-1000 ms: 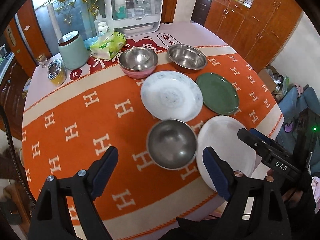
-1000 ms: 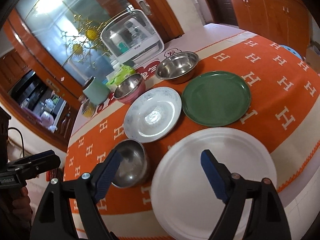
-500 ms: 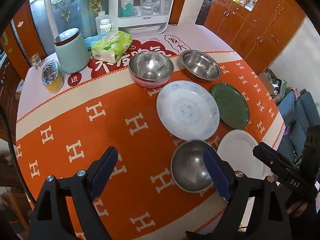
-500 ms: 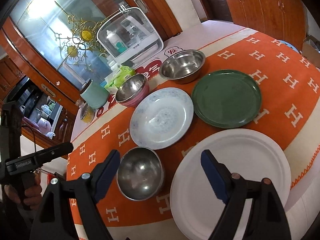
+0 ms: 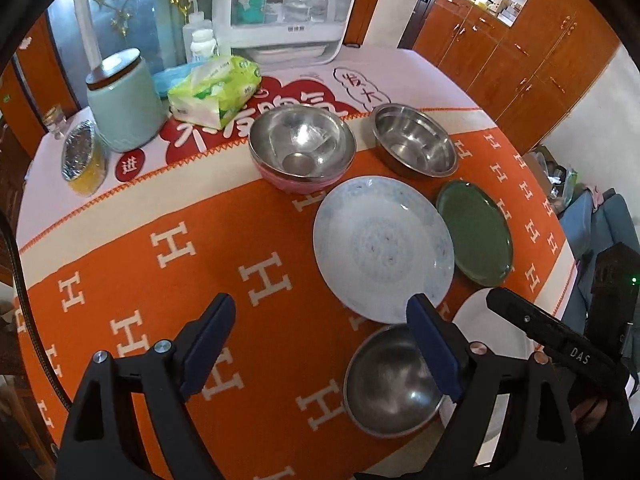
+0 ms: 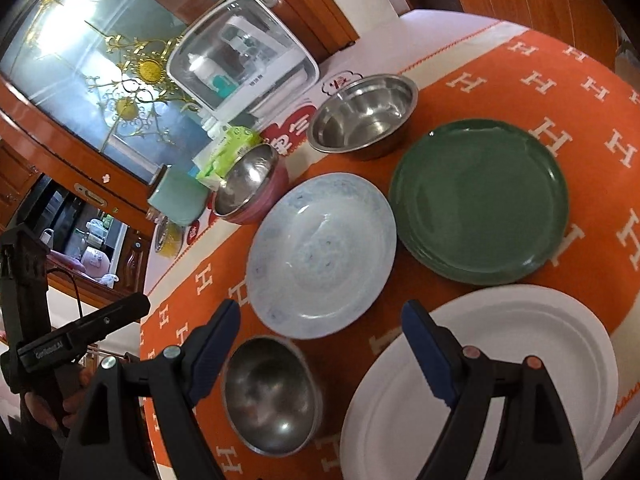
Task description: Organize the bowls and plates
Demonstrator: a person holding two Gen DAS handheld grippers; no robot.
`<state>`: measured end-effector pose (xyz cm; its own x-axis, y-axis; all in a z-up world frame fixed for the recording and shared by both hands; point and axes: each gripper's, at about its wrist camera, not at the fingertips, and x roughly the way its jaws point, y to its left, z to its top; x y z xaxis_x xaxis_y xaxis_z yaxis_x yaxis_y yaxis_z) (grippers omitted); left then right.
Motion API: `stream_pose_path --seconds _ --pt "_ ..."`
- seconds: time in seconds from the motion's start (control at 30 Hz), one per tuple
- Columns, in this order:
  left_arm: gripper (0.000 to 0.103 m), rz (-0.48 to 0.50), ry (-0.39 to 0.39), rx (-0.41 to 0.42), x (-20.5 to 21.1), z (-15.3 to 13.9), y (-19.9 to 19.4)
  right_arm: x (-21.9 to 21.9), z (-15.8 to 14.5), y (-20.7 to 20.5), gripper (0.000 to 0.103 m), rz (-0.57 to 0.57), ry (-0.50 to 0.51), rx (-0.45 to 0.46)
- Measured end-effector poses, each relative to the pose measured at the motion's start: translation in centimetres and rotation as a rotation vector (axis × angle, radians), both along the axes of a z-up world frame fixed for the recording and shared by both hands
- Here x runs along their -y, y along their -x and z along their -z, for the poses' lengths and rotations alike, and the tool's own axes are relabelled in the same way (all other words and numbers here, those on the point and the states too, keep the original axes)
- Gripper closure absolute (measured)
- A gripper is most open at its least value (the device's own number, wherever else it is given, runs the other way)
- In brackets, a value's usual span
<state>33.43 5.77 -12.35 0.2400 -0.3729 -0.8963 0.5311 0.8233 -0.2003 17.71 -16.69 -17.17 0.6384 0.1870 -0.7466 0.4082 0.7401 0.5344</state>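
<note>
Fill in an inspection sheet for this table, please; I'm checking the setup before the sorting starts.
Surface: round table under an orange H-patterned cloth, white border at the back.
Job's things: pale blue patterned plate, dark green plate, white paper plate, small steel bowl, pink-sided steel bowl, wide steel bowl; all apart, none stacked.
Clutter: mint lidded canister, green tissue pack, foil-covered yellow cup, white storage box.
Grippers: left gripper and right gripper both open, empty.
Cables: black cable by the left handle.
Surroundings: wooden cabinets, glass door.
</note>
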Motion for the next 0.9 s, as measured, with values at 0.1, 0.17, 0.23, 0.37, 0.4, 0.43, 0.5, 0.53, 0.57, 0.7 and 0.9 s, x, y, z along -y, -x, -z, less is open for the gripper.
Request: stream_pose_path --seconds 0.1,0.17,0.23,0.37,0.4,0.43,0.5,0.53,0.57,0.7,0.9 --pt "0.017 0.005 -0.012 -0.029 0.9 1.6 -0.9 0.6 1.3 -0.7 0.02 -0.001 -0.038 -0.021" --pt "0.017 0.013 -0.011 -0.048 1.5 2.7 -1.4 0.9 2.0 -1.1 0.02 0.001 -0.054 -0.029" --pt "0.017 0.018 -0.007 -0.066 1.9 3.6 -1.8 1.2 2.9 -1.5 0.022 0.01 -0.067 -0.05" --pt "0.017 0.031 0.011 -0.108 3.0 5.7 -3.2 1.7 4.2 -2.4 0.034 0.021 -0.08 -0.073" --pt "0.017 0.032 0.01 -0.111 3.2 6.1 -3.4 1.7 4.5 -2.7 0.035 0.021 -0.082 -0.078" --pt "0.017 0.032 0.007 -0.114 3.4 6.7 -3.6 1.8 4.8 -2.9 0.038 0.024 -0.083 -0.082" --pt "0.017 0.029 -0.002 -0.129 3.7 7.8 -4.1 1.9 5.3 -3.2 0.043 0.029 -0.091 -0.088" --pt "0.017 0.026 -0.001 -0.141 3.8 8.5 -4.3 2.0 5.6 -3.3 0.047 0.032 -0.096 -0.092" --pt "0.017 0.023 0.001 -0.146 3.7 8.9 -4.5 2.1 6.0 -3.5 0.051 0.033 -0.099 -0.098" --pt "0.021 0.001 0.021 -0.177 3.6 10.7 -5.3 2.3 6.9 -3.9 0.063 0.035 -0.095 -0.118" --pt "0.038 -0.022 0.07 -0.233 3.7 12.6 -5.8 2.9 7.6 -4.4 0.078 0.041 -0.092 -0.101"
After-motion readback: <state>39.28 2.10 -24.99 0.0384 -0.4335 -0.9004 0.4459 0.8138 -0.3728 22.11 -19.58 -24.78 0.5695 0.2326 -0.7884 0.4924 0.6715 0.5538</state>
